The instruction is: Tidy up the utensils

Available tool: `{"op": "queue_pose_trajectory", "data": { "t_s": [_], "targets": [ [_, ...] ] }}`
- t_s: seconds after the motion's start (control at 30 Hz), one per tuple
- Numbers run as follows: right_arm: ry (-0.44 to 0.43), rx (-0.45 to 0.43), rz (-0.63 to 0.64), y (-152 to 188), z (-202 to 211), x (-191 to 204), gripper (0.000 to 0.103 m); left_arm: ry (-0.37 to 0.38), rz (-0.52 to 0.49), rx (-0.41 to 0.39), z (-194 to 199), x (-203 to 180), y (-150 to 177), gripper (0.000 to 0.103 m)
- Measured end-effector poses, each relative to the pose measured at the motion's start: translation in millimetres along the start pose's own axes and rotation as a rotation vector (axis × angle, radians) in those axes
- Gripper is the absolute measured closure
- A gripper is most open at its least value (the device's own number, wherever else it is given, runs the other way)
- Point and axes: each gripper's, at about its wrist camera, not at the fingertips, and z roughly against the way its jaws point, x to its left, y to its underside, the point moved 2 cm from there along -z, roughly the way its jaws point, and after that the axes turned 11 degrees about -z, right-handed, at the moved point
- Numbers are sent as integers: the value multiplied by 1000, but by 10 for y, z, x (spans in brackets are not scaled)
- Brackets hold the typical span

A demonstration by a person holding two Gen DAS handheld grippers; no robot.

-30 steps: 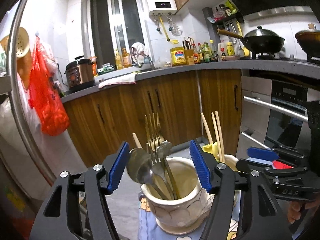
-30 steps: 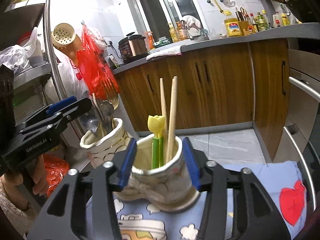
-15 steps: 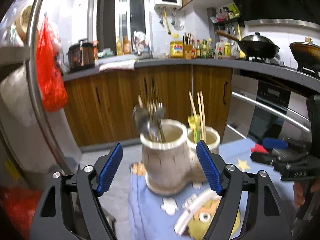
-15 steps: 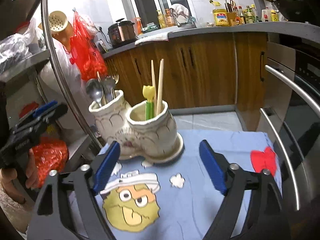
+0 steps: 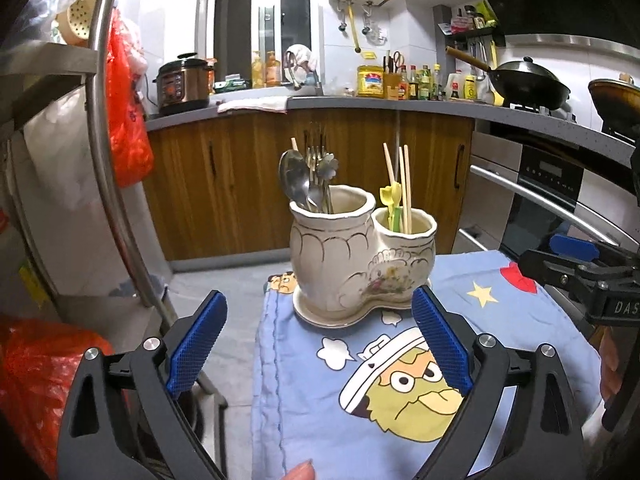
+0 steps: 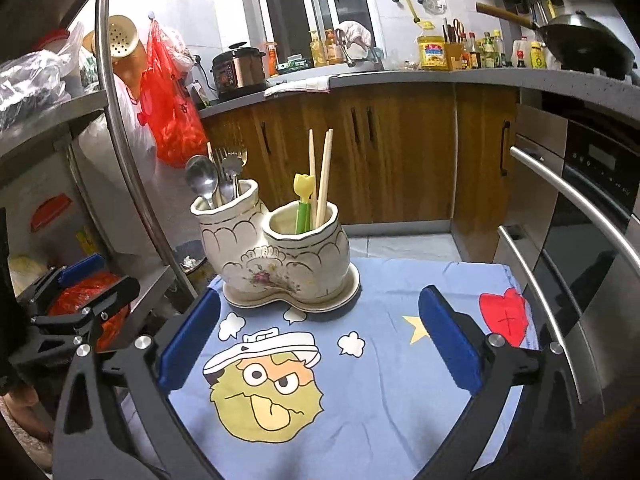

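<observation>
A cream double-pot ceramic utensil holder [image 5: 352,264] stands on its saucer on a blue cartoon cloth [image 5: 400,380]; it also shows in the right wrist view [image 6: 280,264]. The taller pot holds metal spoons and forks [image 5: 310,180], also seen in the right wrist view [image 6: 216,180]. The shorter pot holds wooden chopsticks [image 5: 404,188] and a yellow-green utensil [image 6: 302,204]. My left gripper [image 5: 318,348] is open and empty, in front of the holder. My right gripper [image 6: 318,340] is open and empty, also back from the holder.
The cloth [image 6: 360,360] covers a small table. A metal rack with a curved steel post [image 5: 116,184] stands at the left. An oven with bar handles [image 6: 568,208] is at the right. Wooden cabinets [image 5: 248,176] and a cluttered counter lie behind.
Both grippers have drawn back from the holder and opened wide. One second ago each gripper's jaws flanked one pot; now both are well clear of it.
</observation>
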Motion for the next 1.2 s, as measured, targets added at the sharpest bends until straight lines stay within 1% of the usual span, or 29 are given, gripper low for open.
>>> {"op": "queue_pose_trajectory", "data": {
  "t_s": [0.67,1.2],
  "targets": [
    [4,1,3,5,40,2,5,17,-2,7,21,-37,-11,10],
    [5,22,-11,19,13,-36,5,20,-4,12,15,-68,-11,10]
  ]
}}
